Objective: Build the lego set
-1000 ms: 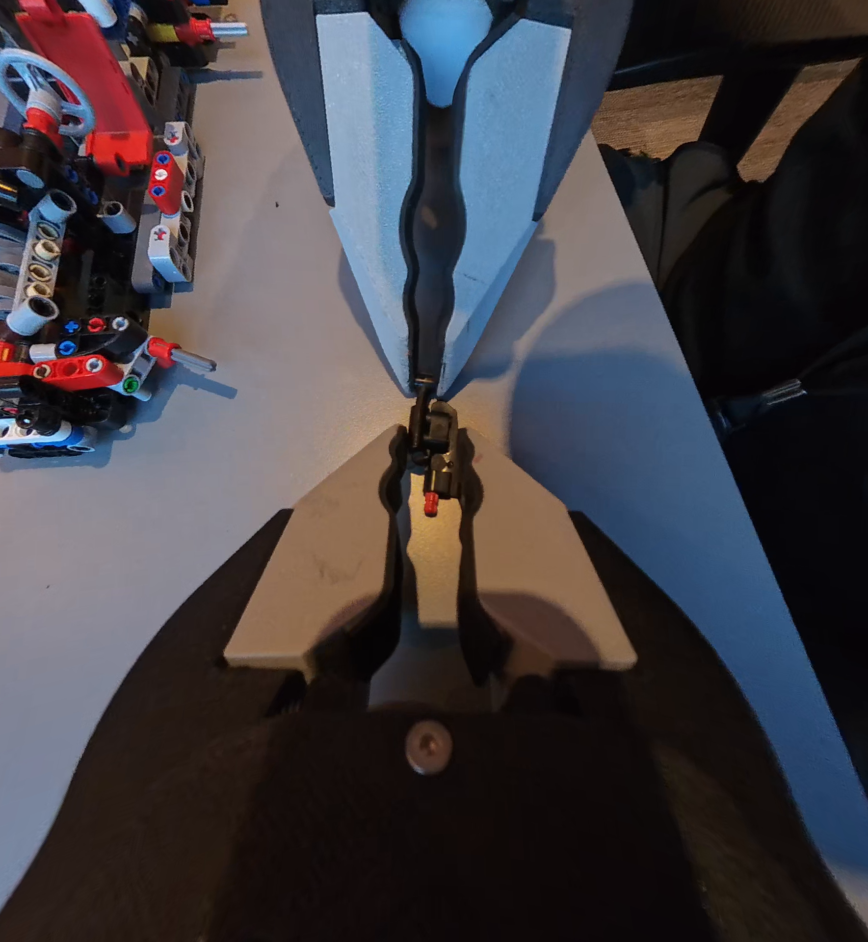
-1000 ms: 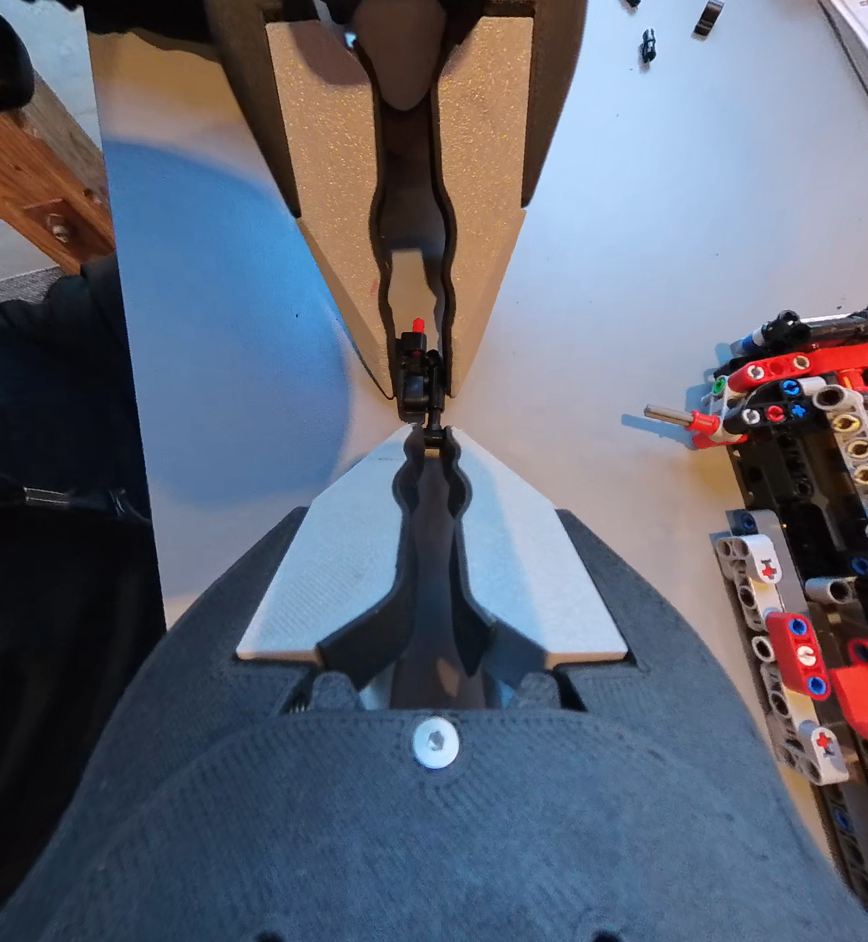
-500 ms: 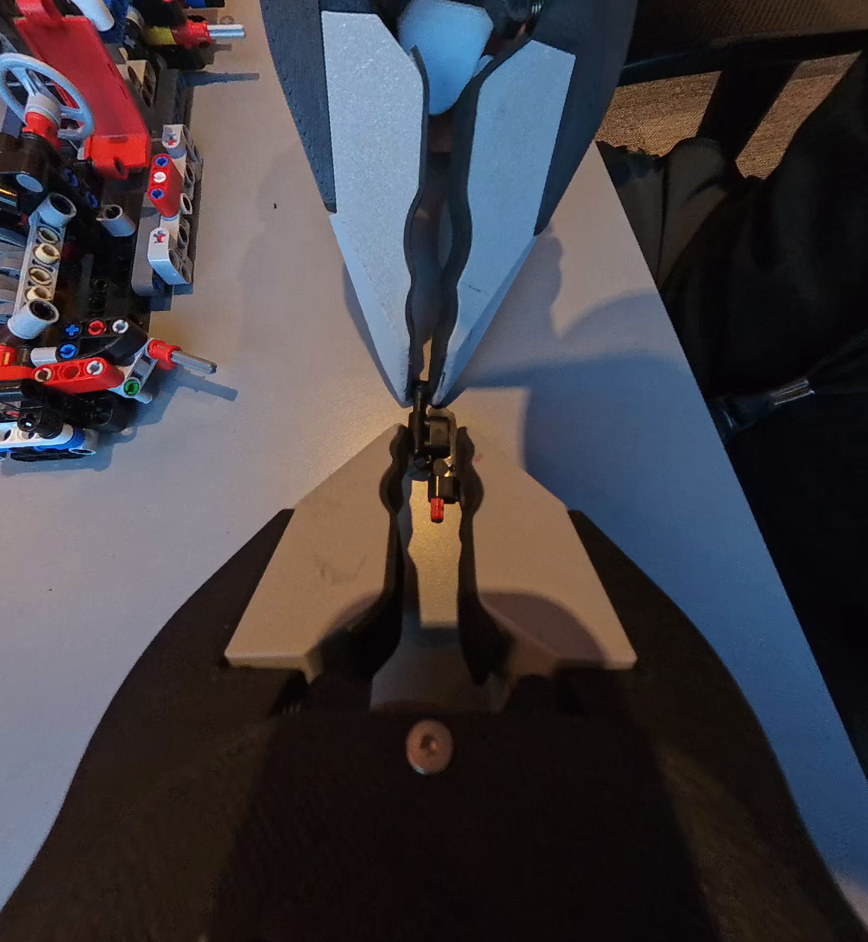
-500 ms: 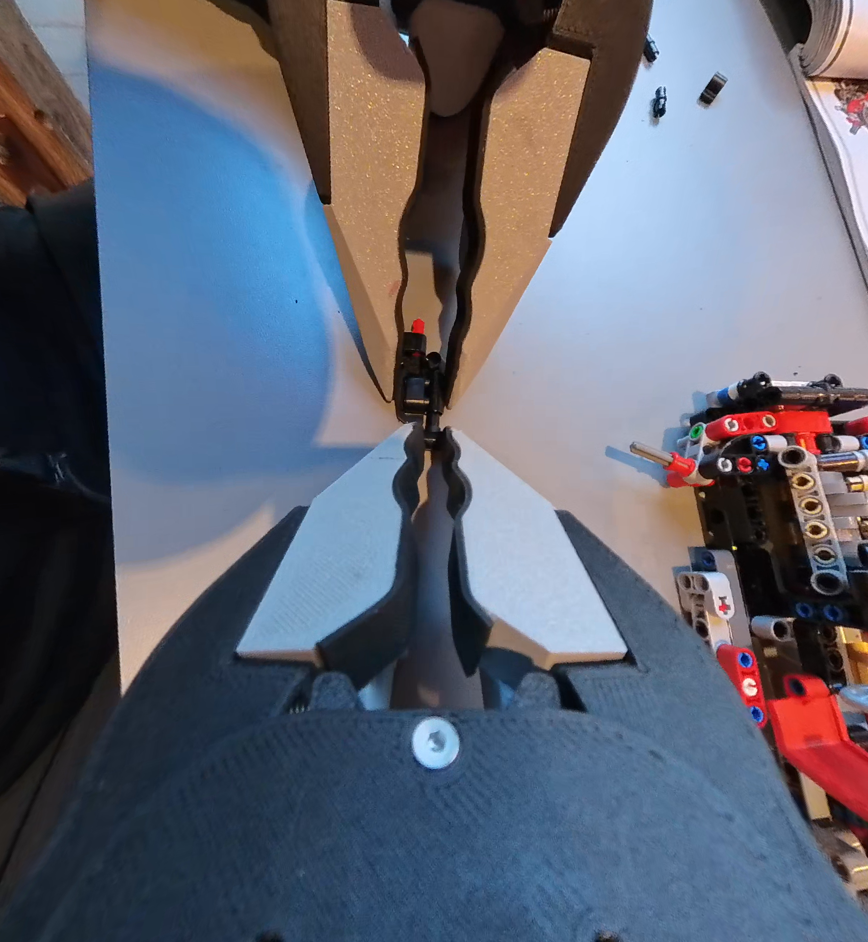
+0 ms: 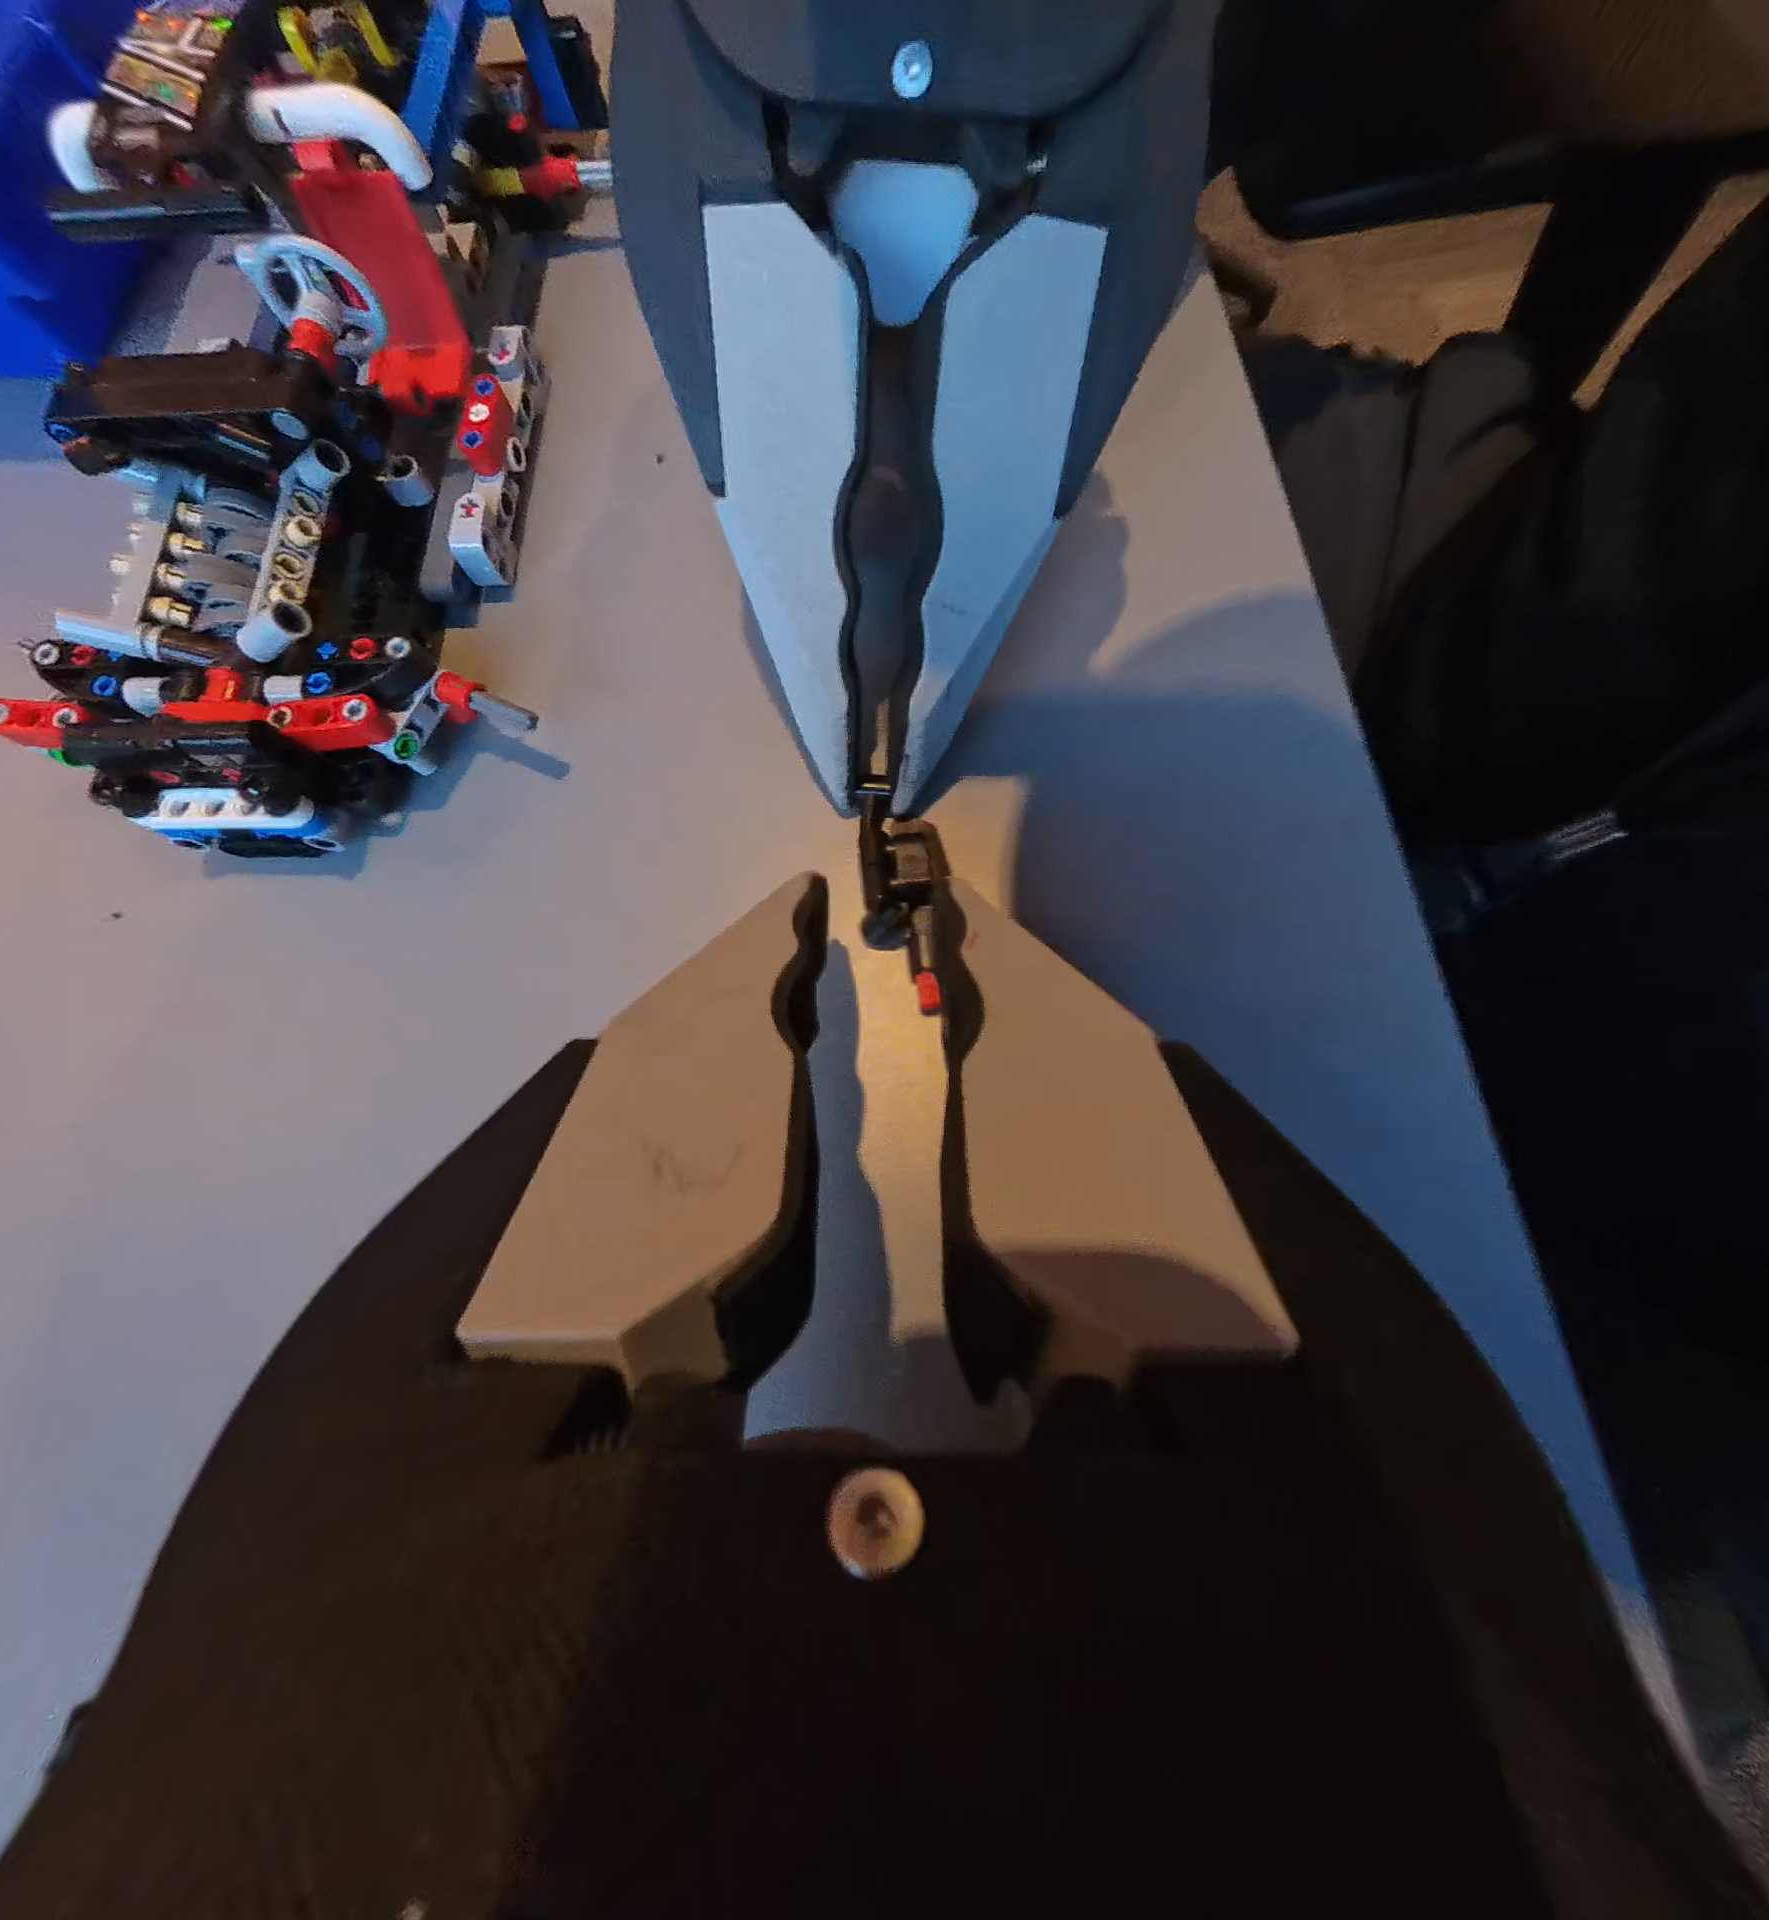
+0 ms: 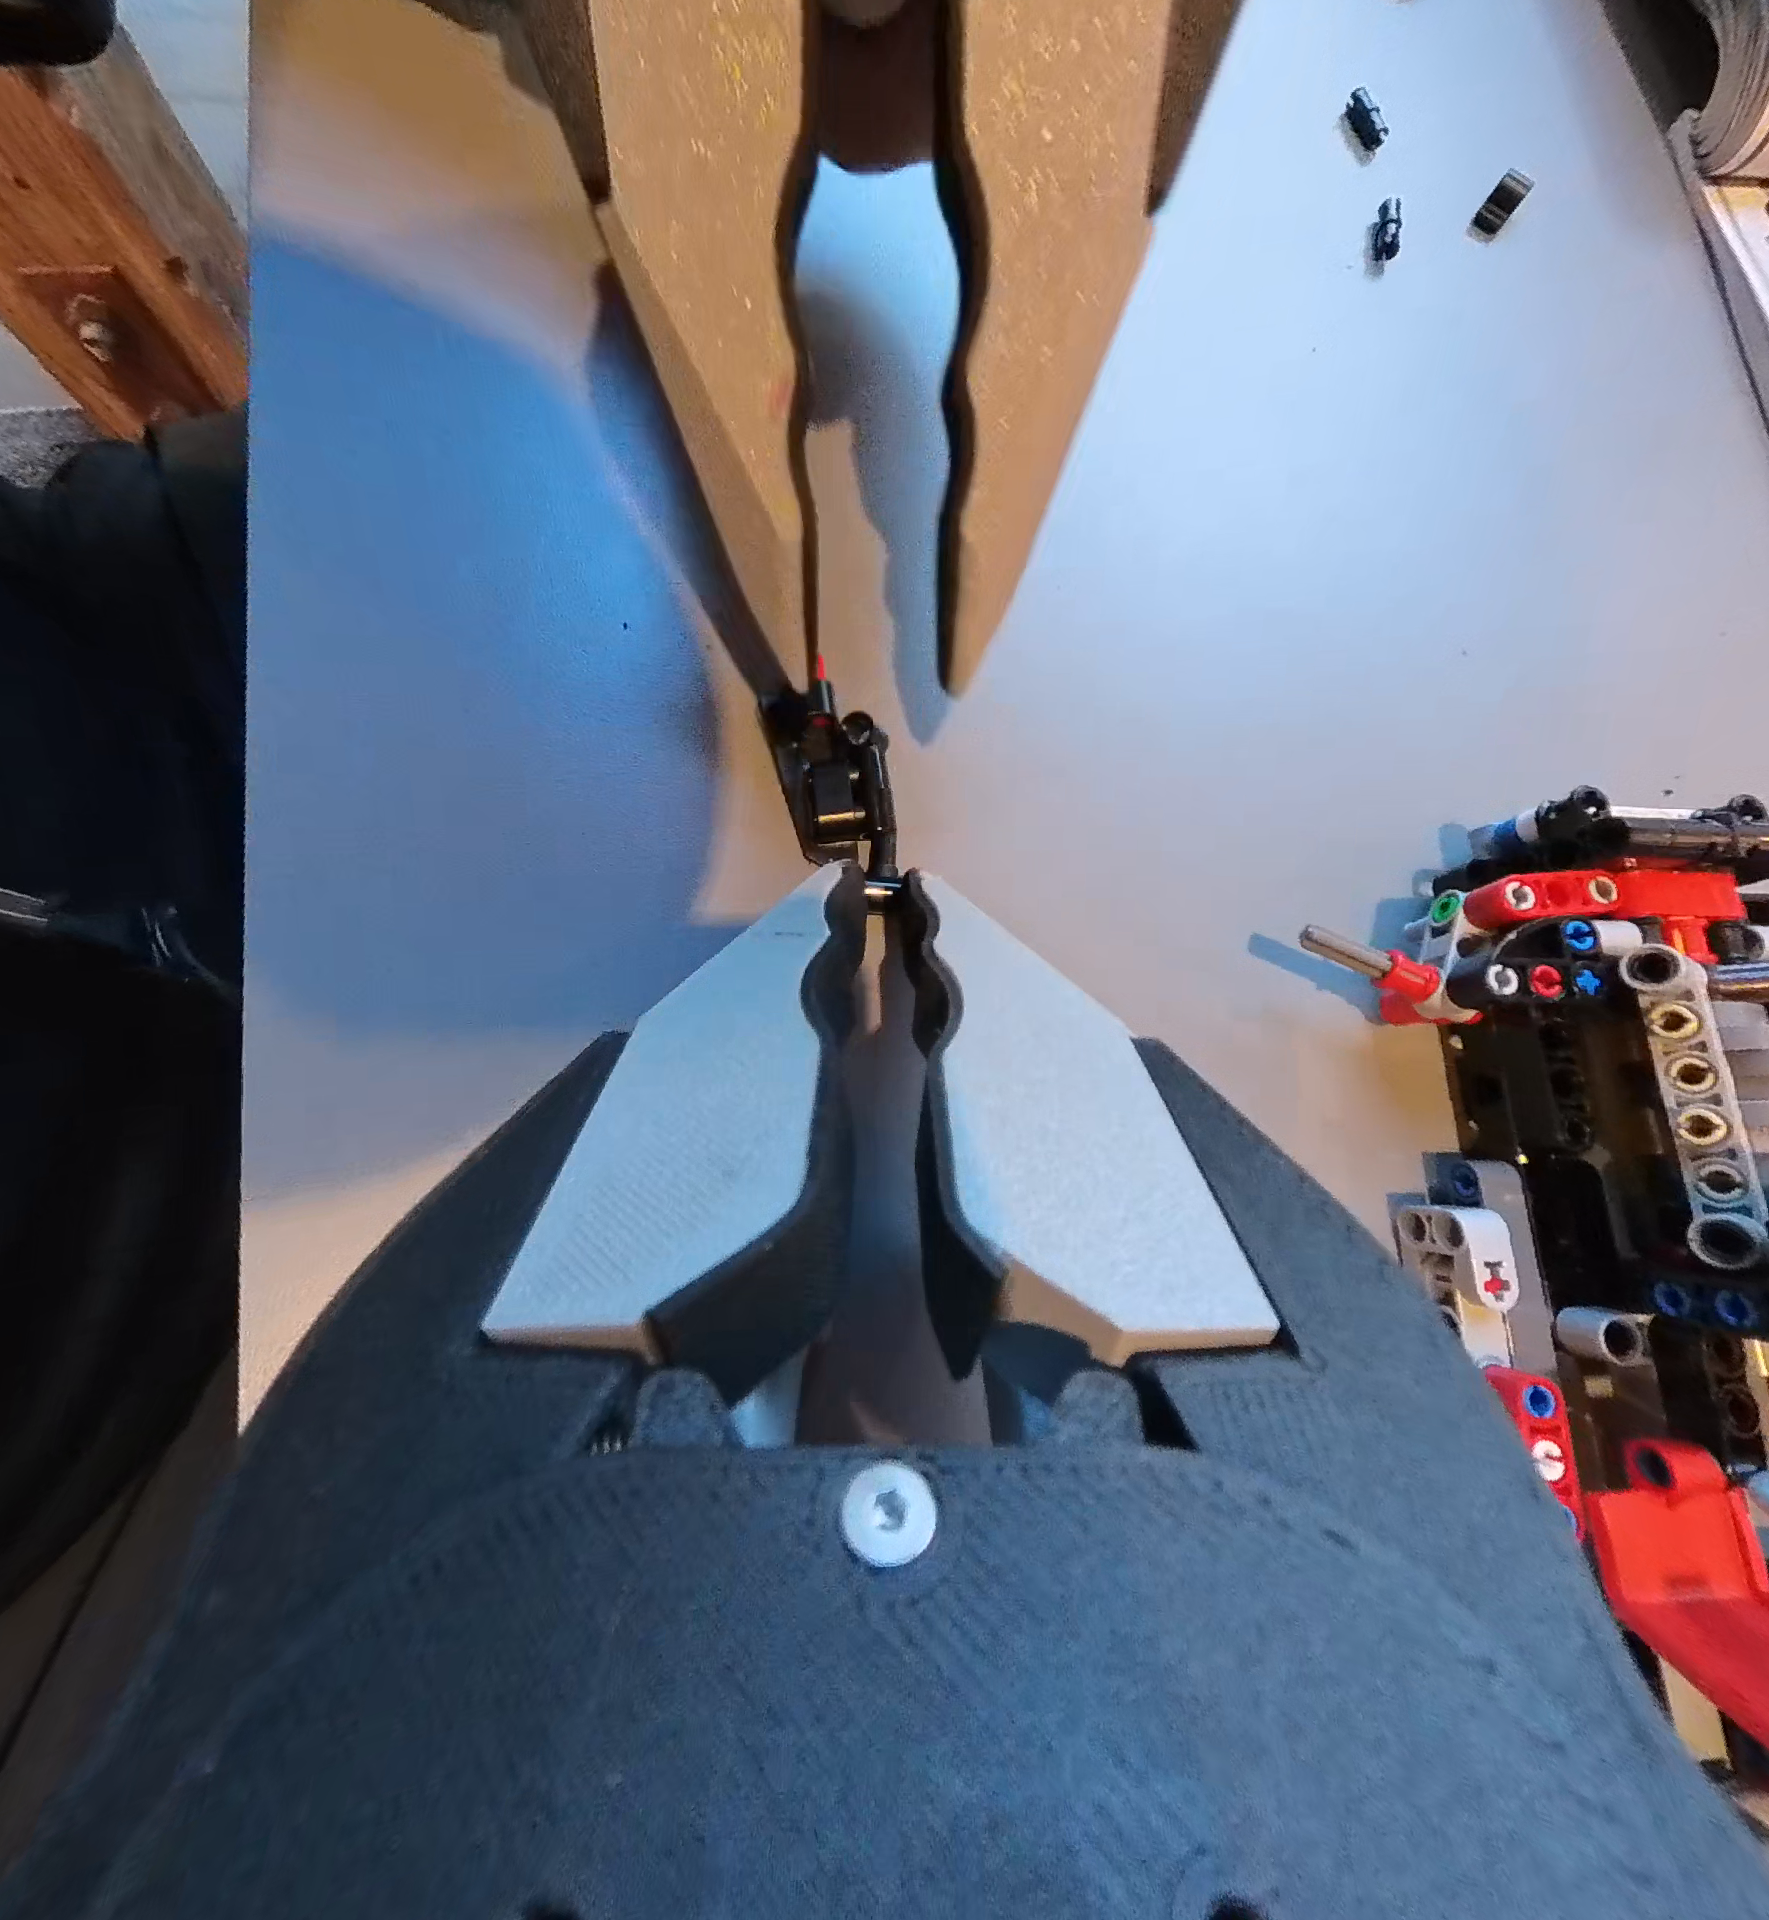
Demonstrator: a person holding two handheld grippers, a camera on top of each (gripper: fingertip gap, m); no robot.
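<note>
The left gripper has spread its fingers, freeing the black piece; the right gripper is pinching its pin near the desk edge, ready to carry it.

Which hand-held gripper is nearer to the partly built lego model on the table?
Too close to call. The model lies off to one side of both; the left hand-held gripper and right hand-held gripper meet tip to tip at the small black piece.
</note>
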